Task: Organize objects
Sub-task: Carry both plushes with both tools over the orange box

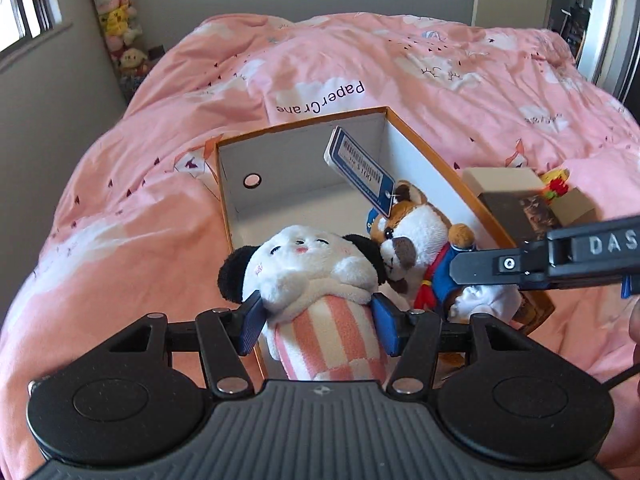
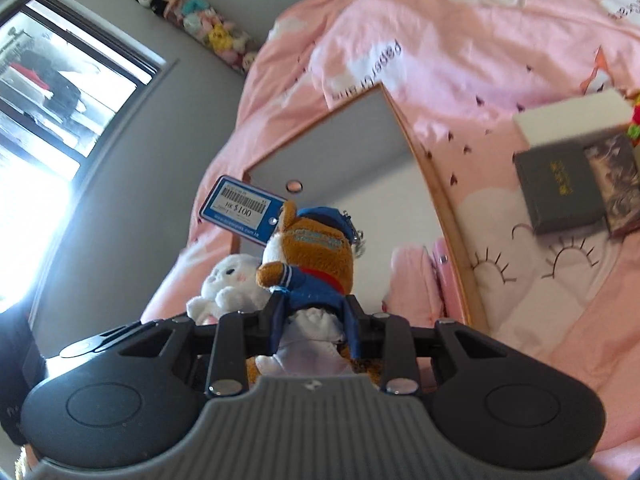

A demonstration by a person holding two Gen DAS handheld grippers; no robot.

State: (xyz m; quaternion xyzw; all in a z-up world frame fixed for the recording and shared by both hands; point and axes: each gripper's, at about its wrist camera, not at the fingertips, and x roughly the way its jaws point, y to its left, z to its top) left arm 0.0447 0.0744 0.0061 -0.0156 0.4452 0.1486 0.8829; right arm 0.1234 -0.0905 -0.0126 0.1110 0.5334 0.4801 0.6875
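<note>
a pink bed cover (image 1: 440,80) fills both views. at mid-frame on it lies an open orange-rimmed box (image 1: 304,184) with white inner walls. right of the box sit a grey book (image 2: 560,192) and a pale carton (image 2: 572,116). the left claw (image 1: 318,320) grips a white striped plush (image 1: 320,280) low at centre, over the box's near end. the right claw (image 2: 316,328) grips a brown dog plush (image 2: 316,256) in blue; its price tag (image 2: 242,208) sticks up left.

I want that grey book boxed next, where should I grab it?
Take the grey book by its long edges, coming from above: it lies flat on the duvet, and a second book crowds one side, so a low sideways approach looks blocked.
</note>
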